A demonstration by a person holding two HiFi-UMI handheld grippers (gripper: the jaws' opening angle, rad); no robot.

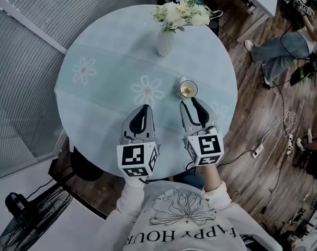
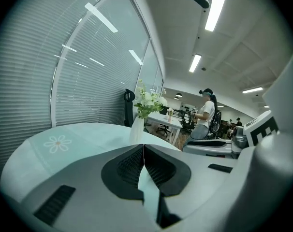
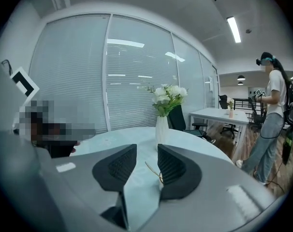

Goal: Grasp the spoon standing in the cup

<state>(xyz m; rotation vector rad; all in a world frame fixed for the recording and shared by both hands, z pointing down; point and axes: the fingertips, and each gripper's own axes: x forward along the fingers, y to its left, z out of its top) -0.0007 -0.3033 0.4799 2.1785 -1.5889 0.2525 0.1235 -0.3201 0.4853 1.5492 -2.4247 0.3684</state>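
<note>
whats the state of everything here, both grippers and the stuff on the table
left gripper, shut, empty
right gripper, open, empty, pointed at the spoon
spoon, standing tilted in the cup, not grasped
cup, upright on the table
vase, upright, holding white flowers

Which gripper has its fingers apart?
The right gripper: its fingers stand apart, and the spoon shows through the gap. The left gripper has its fingers pressed together, empty.
</note>
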